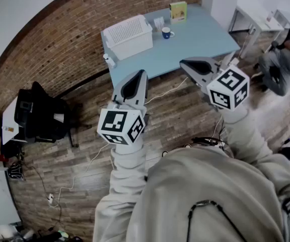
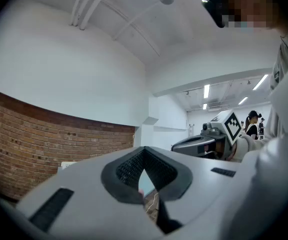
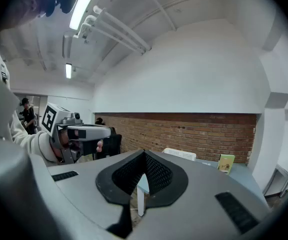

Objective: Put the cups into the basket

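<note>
A blue cup (image 1: 167, 33) stands on the light blue table (image 1: 200, 39), just right of the white perforated basket (image 1: 127, 34). Both grippers hang over the wooden floor, short of the table's near edge. My left gripper (image 1: 141, 73) points toward the table, jaws shut with nothing between them. My right gripper (image 1: 184, 64) is likewise shut and empty, its tip near the table's front edge. In the right gripper view the basket (image 3: 179, 154) shows past the closed jaws (image 3: 144, 154). The left gripper view shows its closed jaws (image 2: 144, 151) and a brick wall.
A yellow-green book (image 1: 178, 10) and a small white holder (image 1: 158, 23) stand at the table's back. A bottle (image 1: 109, 60) sits at its left corner. A black chair (image 1: 39, 115) is at the left, cables (image 1: 74, 180) lie on the floor, and a person (image 1: 281, 64) sits at the right.
</note>
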Available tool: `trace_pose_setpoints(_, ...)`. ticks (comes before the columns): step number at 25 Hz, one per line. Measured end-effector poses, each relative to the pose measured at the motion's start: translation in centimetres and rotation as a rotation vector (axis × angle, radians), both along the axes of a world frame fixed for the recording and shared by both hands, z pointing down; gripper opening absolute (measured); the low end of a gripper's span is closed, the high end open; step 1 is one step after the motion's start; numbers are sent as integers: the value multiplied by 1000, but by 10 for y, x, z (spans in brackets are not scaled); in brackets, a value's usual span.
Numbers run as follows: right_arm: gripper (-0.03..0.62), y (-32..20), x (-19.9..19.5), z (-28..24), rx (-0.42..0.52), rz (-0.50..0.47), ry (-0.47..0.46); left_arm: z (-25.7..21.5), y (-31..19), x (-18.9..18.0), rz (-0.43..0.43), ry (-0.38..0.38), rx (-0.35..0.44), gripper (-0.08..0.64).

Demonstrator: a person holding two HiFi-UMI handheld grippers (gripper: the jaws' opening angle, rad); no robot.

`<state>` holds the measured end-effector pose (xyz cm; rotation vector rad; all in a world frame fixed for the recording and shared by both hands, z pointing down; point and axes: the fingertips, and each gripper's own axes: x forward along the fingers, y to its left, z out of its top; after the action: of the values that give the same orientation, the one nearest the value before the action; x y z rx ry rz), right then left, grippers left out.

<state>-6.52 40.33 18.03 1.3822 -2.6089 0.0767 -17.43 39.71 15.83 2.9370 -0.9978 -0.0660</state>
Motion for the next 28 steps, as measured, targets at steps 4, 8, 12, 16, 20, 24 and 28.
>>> trace_pose_setpoints(4,9,3,2,2,-10,4,-4,0,3,2,-12,-2,7,-5)
trace_pose_setpoints(8,9,2,6,0,-10,6,-11,-2,2,5,-26,-4,12,-5)
trace_pose_setpoints(12,9,1,7,3,-19,6,-10,0,3,7,-50,-43,58,-5)
trace_pose_setpoints(16,9,3,8,6,-18,-6,-28,5,4,12,-35,-28,40,-5)
trace_pose_setpoints(20,9,1,16,2,-2,-4,-65,10,1,20,-39,-35,20,-5)
trace_pose_setpoints(24,9,0,27,3,-4,7,-80,11,1,32,-16,-15,0,-5)
trace_pose_setpoints(28,9,2,36,9,-26,-5,-97,11,4,48,22,8,-15,-5)
